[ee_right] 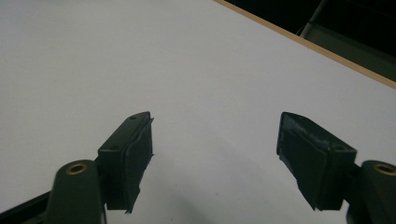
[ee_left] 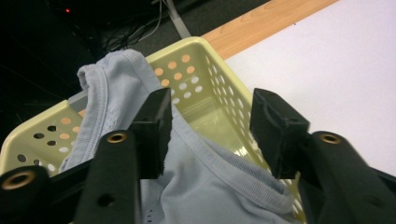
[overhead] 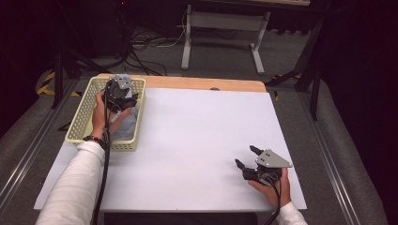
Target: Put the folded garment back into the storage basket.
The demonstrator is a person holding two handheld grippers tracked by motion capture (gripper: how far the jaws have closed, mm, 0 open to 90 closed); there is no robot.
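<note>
left claw (ee_left: pixel 208 128) apart, shirt (ee_left: pixel 205 186) cropped, basket (ee_left: pixel 196 60)

Left claw (overhead: pixel 123 99) jaws parted, right claw (overhead: pixel 247 156) jaws wide apart

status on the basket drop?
Left tool open over basket. Cloth in basket, not gripped. Right tool open, empty. Nothing in the way.

One pale yellow perforated basket (overhead: pixel 84 123) sits at the table's far left, holding one light blue-grey garment (ee_left: pixel 205 186). Two handheld grippers are at work: the left gripper (overhead: pixel 123 101) over the basket, the right gripper (overhead: pixel 246 157) at the near right. One white table (overhead: pixel 197 140).
</note>
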